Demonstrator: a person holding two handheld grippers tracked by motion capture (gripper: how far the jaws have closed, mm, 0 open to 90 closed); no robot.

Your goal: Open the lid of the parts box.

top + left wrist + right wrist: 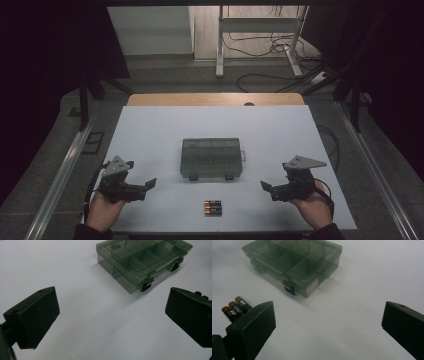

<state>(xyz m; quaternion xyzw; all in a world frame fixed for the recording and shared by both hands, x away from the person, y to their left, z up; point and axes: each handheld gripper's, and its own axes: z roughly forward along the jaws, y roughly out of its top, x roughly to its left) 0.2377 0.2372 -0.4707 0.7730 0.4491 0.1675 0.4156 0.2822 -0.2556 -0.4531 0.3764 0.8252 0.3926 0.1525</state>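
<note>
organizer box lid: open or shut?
Shut. The organizer box lies flat with its lid down, and both black latches sit clipped over the front edge. Its compartments look empty through the lid.

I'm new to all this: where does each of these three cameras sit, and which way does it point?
High view: above the person's side, looking forward and down on the white table; both hands, left gripper and right gripper show.
Left gripper view: rides the left gripper, facing the closed compartment box between its open jaws.
Right gripper view: rides the right gripper, facing the box and batteries.
Shared: box and batteries.
</note>
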